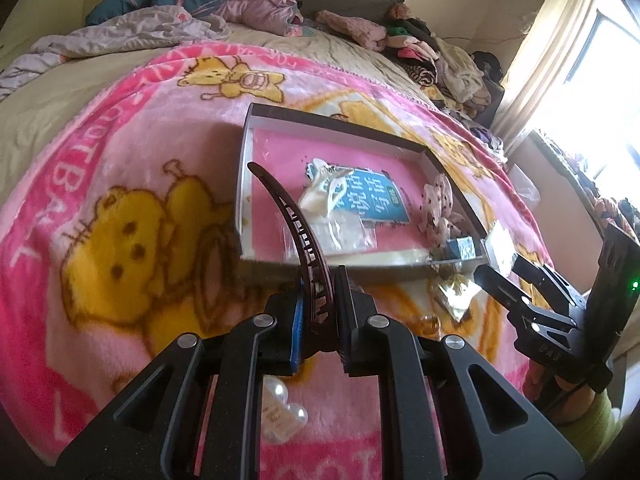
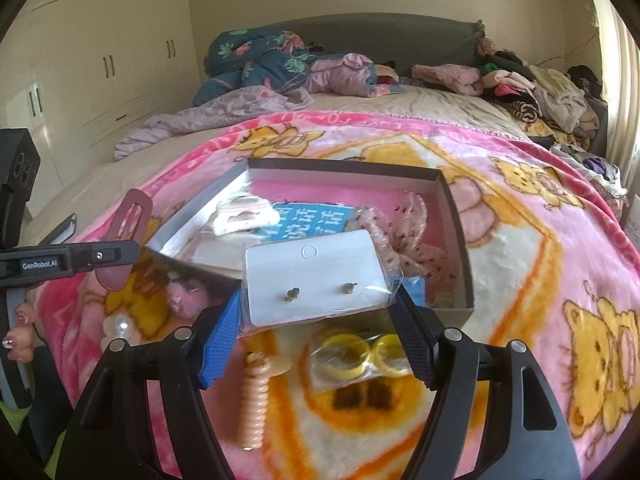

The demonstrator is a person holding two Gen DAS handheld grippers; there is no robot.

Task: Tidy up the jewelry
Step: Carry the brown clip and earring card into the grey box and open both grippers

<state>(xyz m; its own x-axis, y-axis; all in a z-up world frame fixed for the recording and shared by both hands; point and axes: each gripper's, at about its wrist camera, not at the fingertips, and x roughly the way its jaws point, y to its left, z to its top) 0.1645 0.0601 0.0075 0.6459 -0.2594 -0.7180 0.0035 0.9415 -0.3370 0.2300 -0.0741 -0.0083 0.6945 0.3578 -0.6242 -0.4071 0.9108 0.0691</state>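
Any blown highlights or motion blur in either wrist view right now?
Left wrist: the window at the right edge is blown out to white; the blanket around the bear print is smeared, while the dark red hair clip in the left gripper stays sharp. Right wrist: even light, no clipping; the yellow rings are blurred, the earring card is crisp.

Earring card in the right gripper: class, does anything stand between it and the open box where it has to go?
Nothing visible does. The earring card, in its clear sleeve, is held by the right gripper just short of the box; the near wall is low and the box has no lid on it.
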